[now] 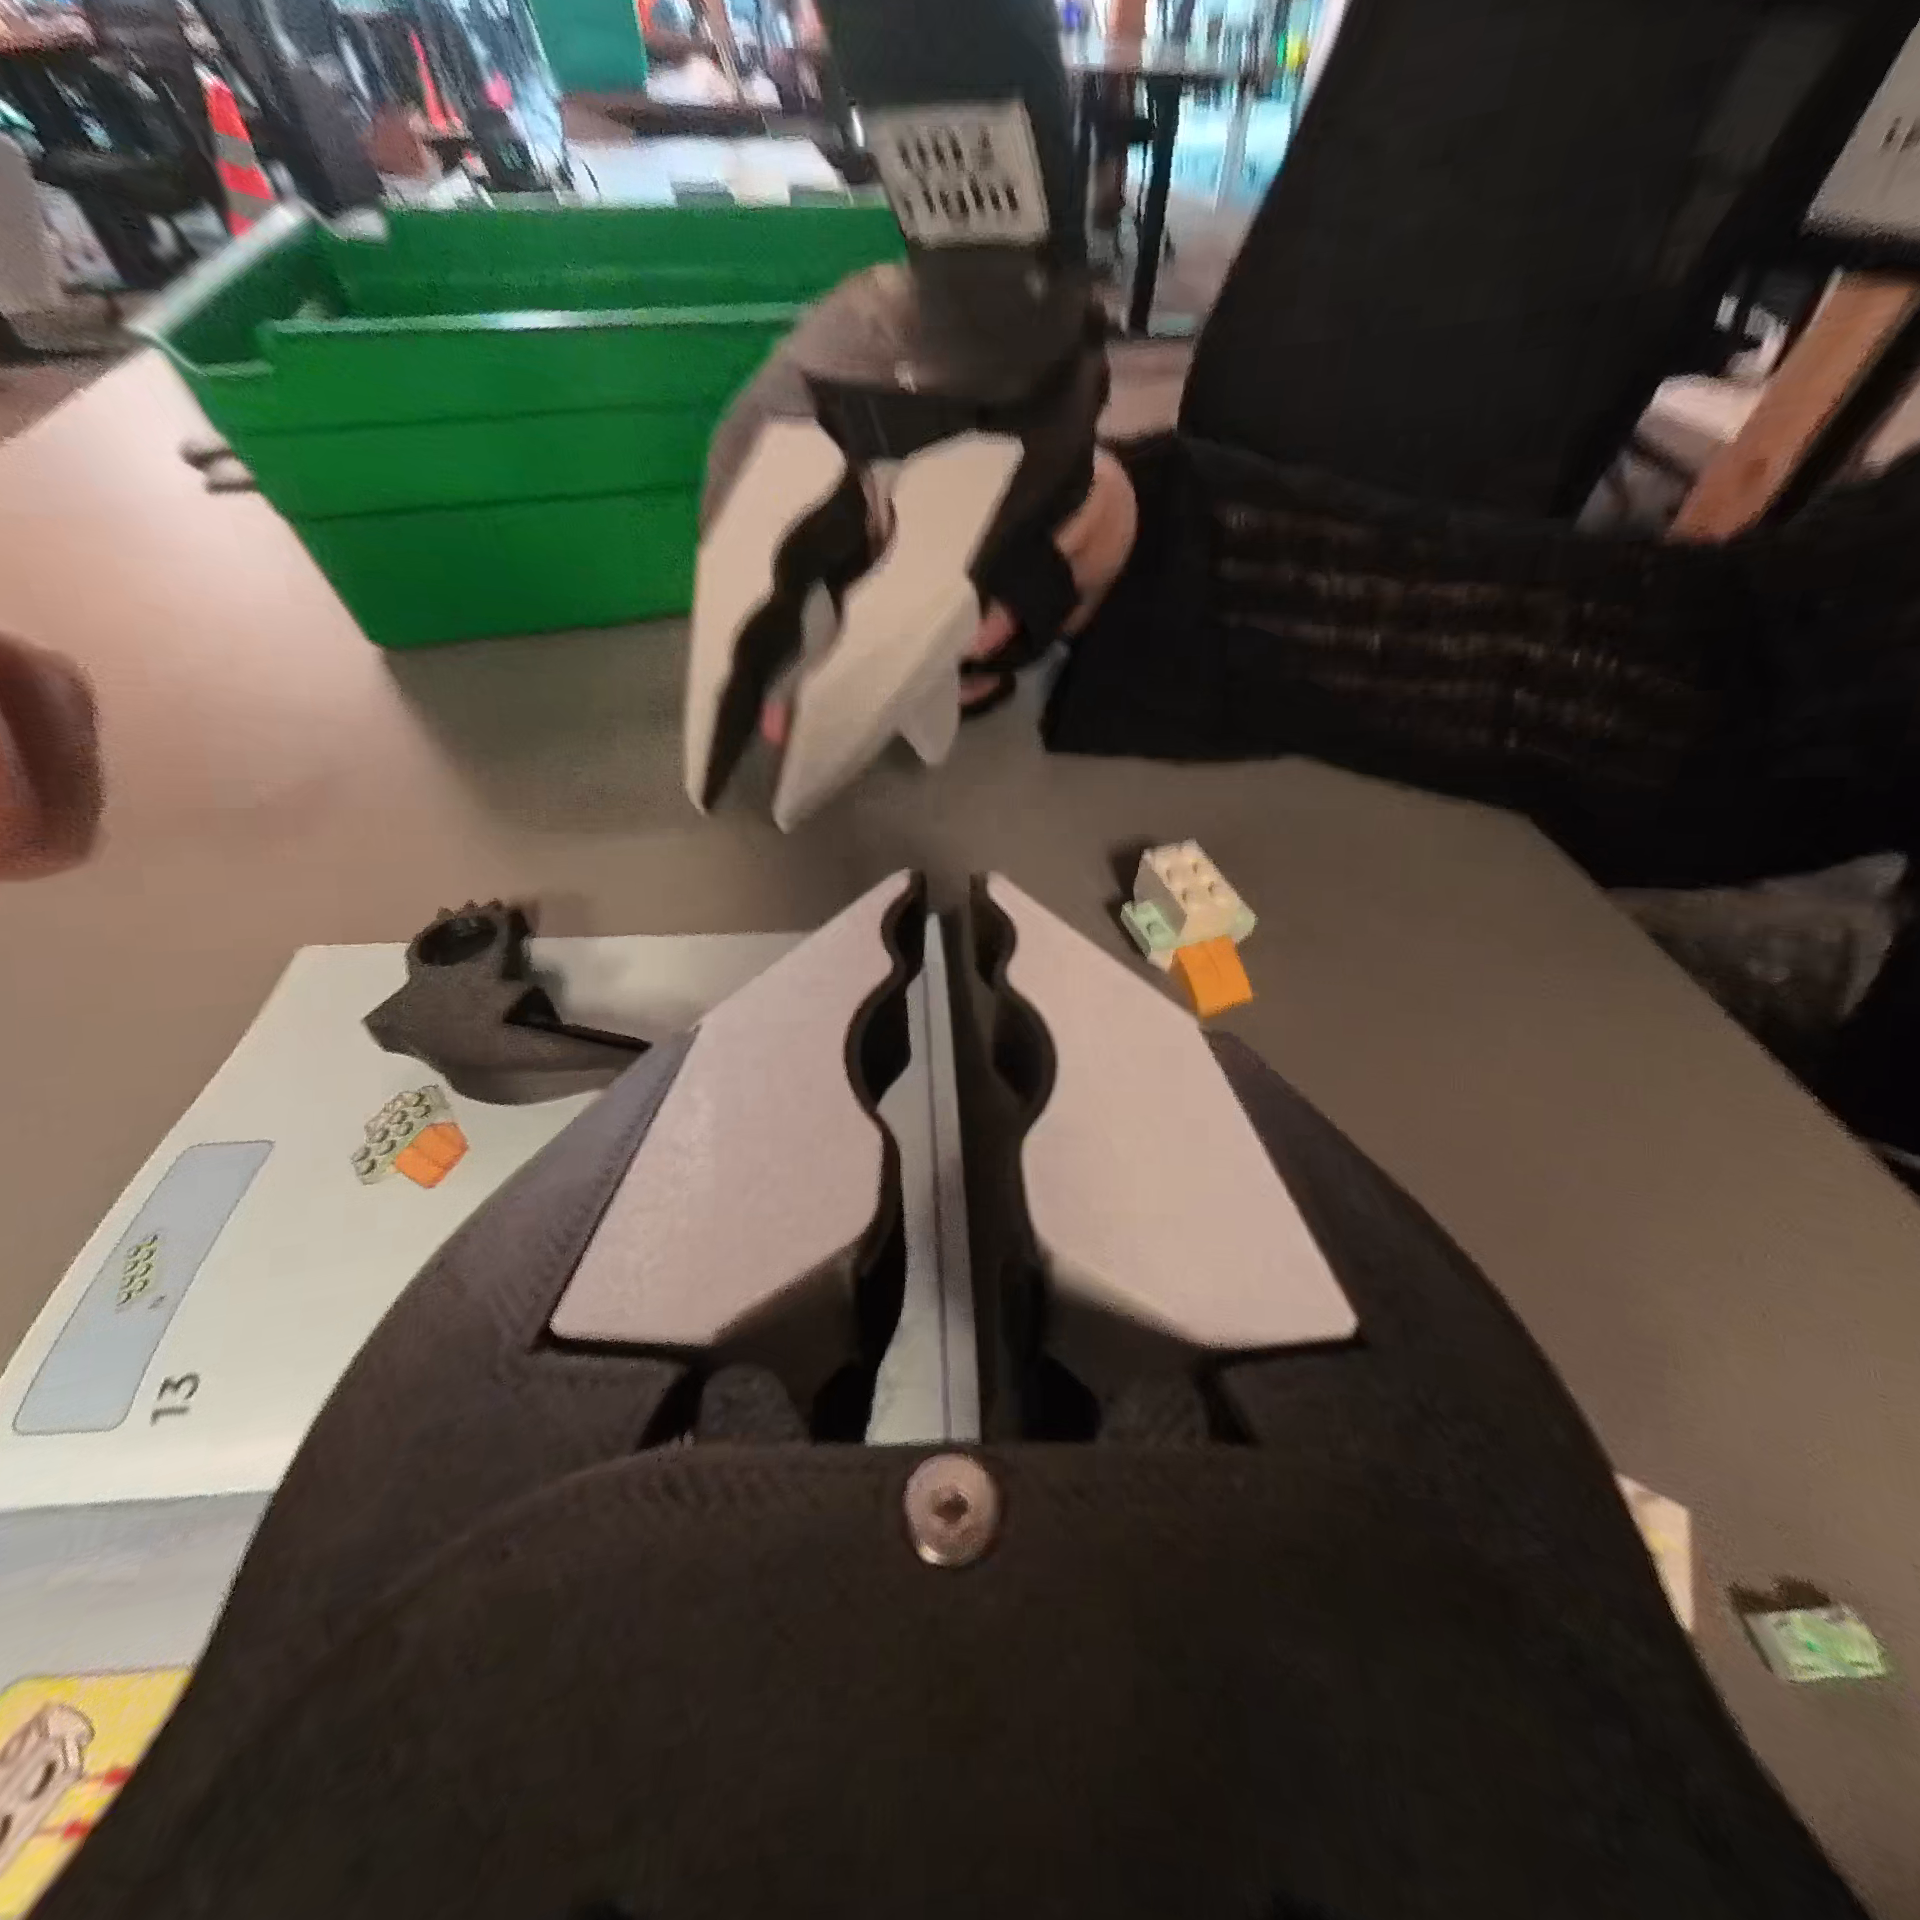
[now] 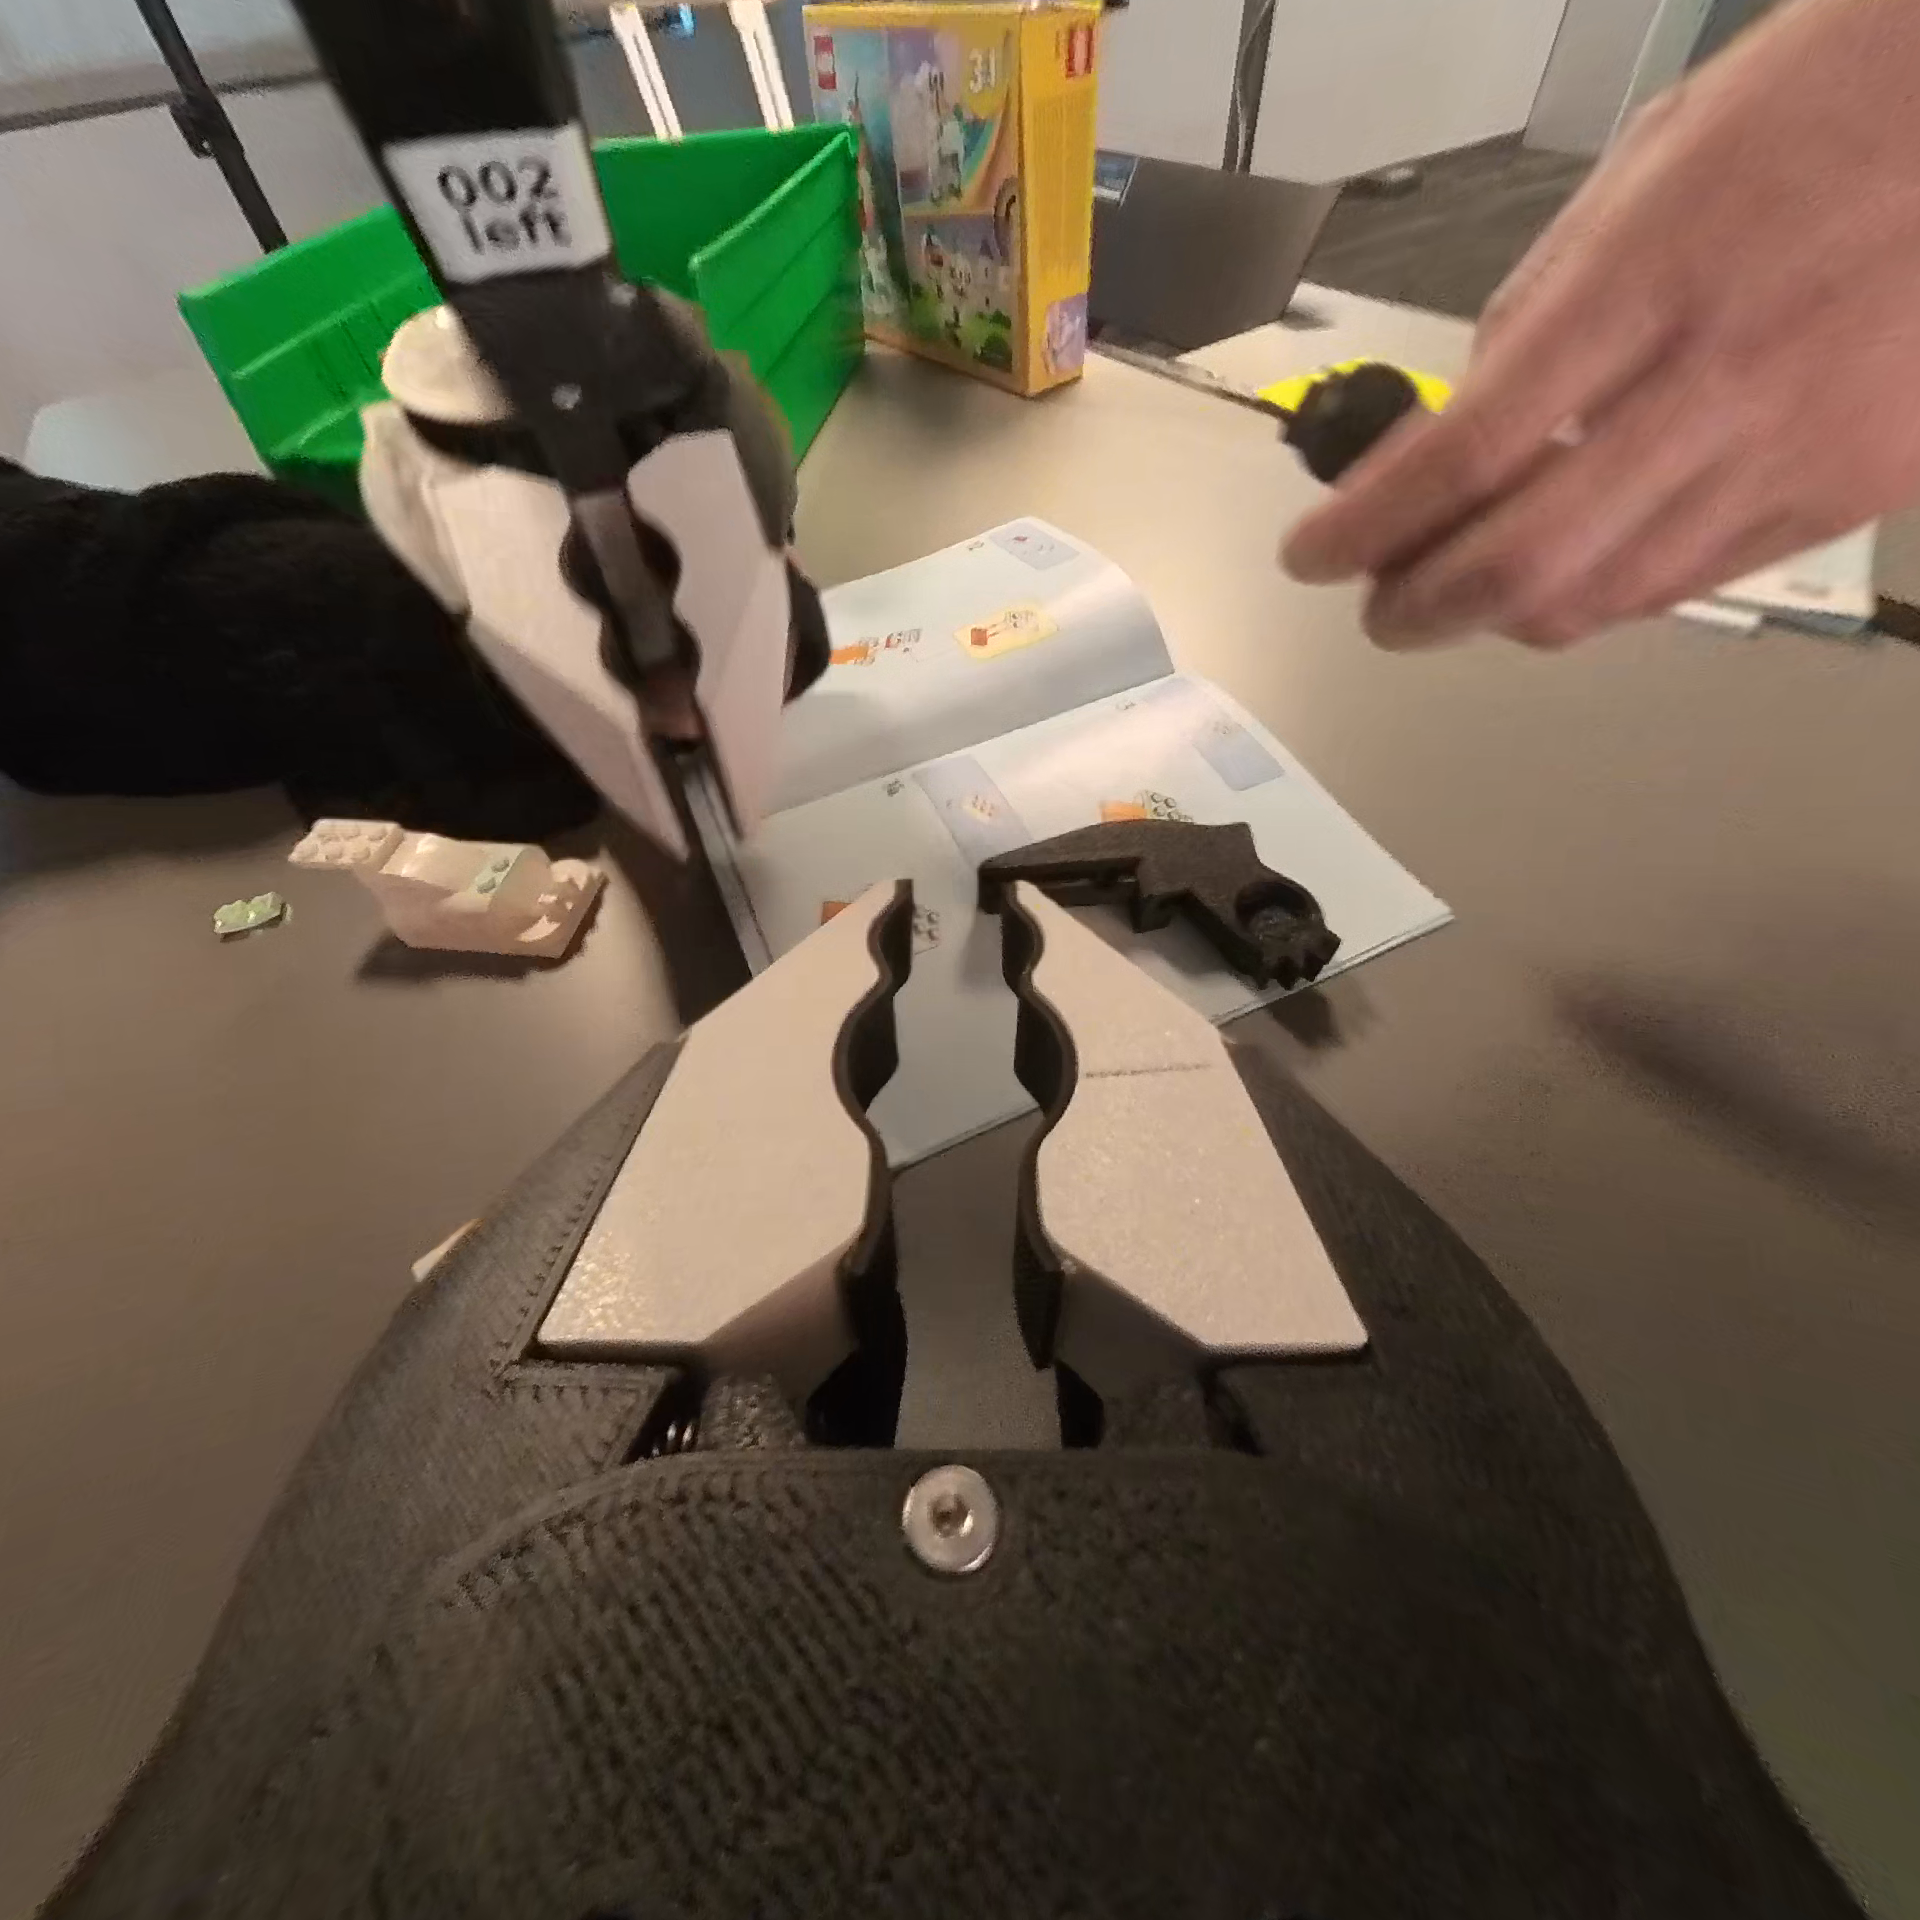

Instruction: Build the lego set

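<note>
My left gripper (image 1: 948, 883) is shut on a thin flat sheet (image 1: 940, 1195) seen edge-on, apparently a page of the instruction booklet (image 1: 260, 1195). From the right wrist view, the left gripper (image 2: 707, 821) holds that sheet (image 2: 732, 894) up from the booklet's (image 2: 1091, 707) left edge. My right gripper (image 2: 945, 894) is open and empty just above the booklet; it also shows in the left wrist view (image 1: 748, 810). A small white build with orange and pale green bricks (image 1: 1190, 925) lies on the table, left of the booklet in the right wrist view (image 2: 457, 894).
A black printed part (image 2: 1174, 883) lies on the booklet. Another person's hand (image 2: 1558, 468) hovers at the right with a black object. Green bins (image 2: 758, 270) and the set's box (image 2: 977, 197) stand at the back. A small green piece (image 2: 249, 914) lies on the table. Left tips to right tips: about 5 cm. Left tips and right tips are each some 20 cm from the small green piece (image 2: 249, 914). The left camera catches it too, in the left wrist view (image 1: 1814, 1645).
</note>
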A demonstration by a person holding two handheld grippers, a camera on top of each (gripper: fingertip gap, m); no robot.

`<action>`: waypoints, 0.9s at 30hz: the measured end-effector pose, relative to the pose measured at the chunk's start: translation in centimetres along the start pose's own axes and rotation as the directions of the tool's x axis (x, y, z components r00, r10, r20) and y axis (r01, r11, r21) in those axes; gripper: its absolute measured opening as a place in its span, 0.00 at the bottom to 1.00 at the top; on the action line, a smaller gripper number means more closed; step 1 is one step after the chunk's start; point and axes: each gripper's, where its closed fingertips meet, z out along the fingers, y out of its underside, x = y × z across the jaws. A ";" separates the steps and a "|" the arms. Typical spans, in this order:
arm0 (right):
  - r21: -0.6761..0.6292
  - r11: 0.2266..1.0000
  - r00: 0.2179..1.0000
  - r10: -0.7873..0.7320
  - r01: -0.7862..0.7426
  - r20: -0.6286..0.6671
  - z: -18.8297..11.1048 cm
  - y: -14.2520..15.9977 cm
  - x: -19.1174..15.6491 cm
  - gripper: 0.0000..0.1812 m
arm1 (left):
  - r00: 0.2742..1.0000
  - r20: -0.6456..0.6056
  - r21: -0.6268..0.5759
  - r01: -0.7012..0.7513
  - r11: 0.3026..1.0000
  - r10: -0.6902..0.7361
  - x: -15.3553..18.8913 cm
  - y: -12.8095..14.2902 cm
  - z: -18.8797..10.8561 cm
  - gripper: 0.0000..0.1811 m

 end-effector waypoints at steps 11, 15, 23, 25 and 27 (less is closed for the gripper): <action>-0.108 0.992 0.998 -0.054 0.058 0.040 1.7 1.3 -1.4 0.10 | 0.977 -0.054 0.338 0.211 0.917 -0.205 -2.3 -3.5 -3.8 0.02; -0.110 0.992 0.997 -0.060 0.064 0.045 1.8 1.3 -1.6 0.10 | 0.999 0.012 0.217 0.032 0.976 -0.036 -0.6 -2.5 -2.1 0.01; -0.183 0.980 0.991 0.058 -0.079 -0.119 3.6 2.1 0.2 0.16 | 0.844 0.454 0.077 -0.355 0.932 0.285 -2.3 -3.0 -3.2 0.00; -0.200 0.977 0.988 0.052 -0.081 -0.146 4.2 2.1 0.1 0.18 | 0.731 0.638 0.064 -0.363 0.930 0.242 -4.6 -3.7 -5.7 0.00; -0.220 0.970 0.975 0.057 -0.106 -0.216 4.7 2.4 0.8 0.23 | 0.683 0.708 0.087 -0.336 0.938 0.179 -6.0 -3.7 -7.2 0.00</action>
